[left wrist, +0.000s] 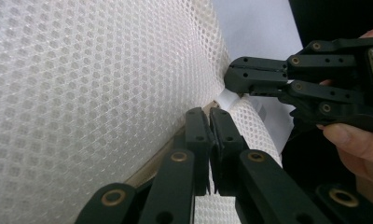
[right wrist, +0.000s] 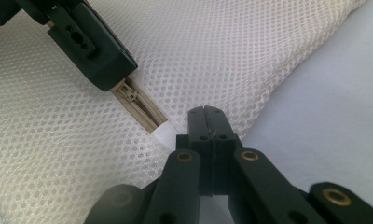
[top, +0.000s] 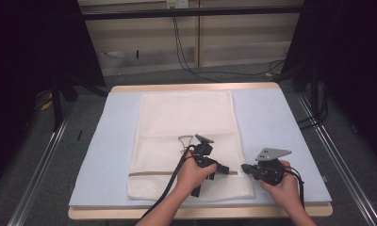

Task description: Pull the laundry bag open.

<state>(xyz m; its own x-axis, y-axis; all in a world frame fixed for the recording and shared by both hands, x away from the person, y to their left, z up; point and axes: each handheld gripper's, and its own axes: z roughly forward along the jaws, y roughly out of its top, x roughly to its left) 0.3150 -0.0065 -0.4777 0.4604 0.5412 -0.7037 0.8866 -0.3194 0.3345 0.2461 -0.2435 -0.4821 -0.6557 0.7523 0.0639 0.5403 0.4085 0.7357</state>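
Mesh laundry bag (top: 186, 141) flat on table (top: 271, 122), long axis running away from person, zipper (right wrist: 140, 105) across near end. Left hand-held gripper (left wrist: 209, 116) clamped on zipper slider; right hand-held gripper (right wrist: 207, 114) pinched on bag's corner fabric beside zipper end. Risk: thin mesh slips from right pinch, bag bunches, slider jams.

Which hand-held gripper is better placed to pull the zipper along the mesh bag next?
Left. The left hand-held gripper is shut at the zipper, probably on its slider. The right hand-held gripper pinches the mesh bag at the zipper's end, anchoring it.
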